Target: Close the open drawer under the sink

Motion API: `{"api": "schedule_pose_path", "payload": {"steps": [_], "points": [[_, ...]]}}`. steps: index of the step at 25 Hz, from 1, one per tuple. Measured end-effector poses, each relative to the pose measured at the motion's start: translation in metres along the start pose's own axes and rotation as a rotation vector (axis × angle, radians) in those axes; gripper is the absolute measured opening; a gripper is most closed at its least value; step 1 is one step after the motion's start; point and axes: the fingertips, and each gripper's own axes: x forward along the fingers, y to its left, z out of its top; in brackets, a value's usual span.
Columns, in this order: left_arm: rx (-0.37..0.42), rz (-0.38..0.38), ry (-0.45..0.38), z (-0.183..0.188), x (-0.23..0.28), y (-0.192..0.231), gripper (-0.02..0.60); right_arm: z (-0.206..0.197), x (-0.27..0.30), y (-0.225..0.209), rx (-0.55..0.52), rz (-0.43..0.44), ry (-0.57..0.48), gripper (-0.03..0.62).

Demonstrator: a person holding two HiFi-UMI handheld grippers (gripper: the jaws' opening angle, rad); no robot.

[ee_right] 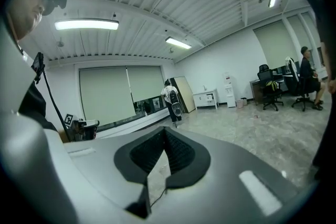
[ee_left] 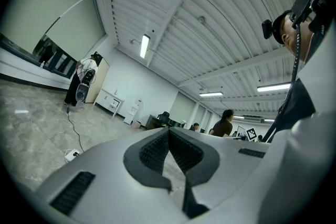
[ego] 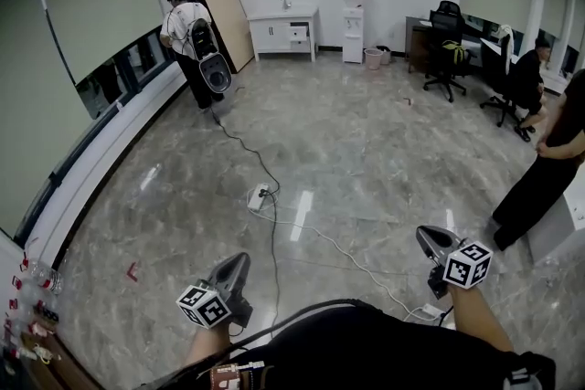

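A white sink cabinet (ego: 284, 30) stands against the far wall, a long way across the room, and one drawer (ego: 298, 34) at its right side juts out open. The same cabinet is small and distant in the left gripper view (ee_left: 112, 99) and in the right gripper view (ee_right: 205, 98). Low in the head view, my left gripper (ego: 239, 262) and right gripper (ego: 428, 237) are held out over the marble floor, far from the cabinet. The left gripper (ee_left: 168, 131) and the right gripper (ee_right: 164, 129) are each shut, pads meeting at the tips, with nothing between them.
A person with a backpack device (ego: 190, 41) stands left of the cabinet. A cable runs to a power strip (ego: 259, 195) mid-floor. A water dispenser (ego: 353, 36) and bin (ego: 373, 58) sit right of the cabinet. Office chairs (ego: 446, 46), a seated person (ego: 528, 78) and a standing person (ego: 548, 169) fill the right.
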Motion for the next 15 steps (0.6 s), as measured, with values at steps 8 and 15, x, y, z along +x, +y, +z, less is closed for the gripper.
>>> {"api": "schedule_pose_path", "payload": {"steps": [8,15], "points": [[-0.004,0.0,-0.048,-0.006,0.117,-0.041,-0.002,0.053,0.003,-0.108,-0.047,0.031,-0.005,0.002],[0.0,-0.01,-0.009,-0.018,0.176,-0.039,-0.002,0.056,0.021,-0.157,-0.026,0.037,0.002,0.002]]}}
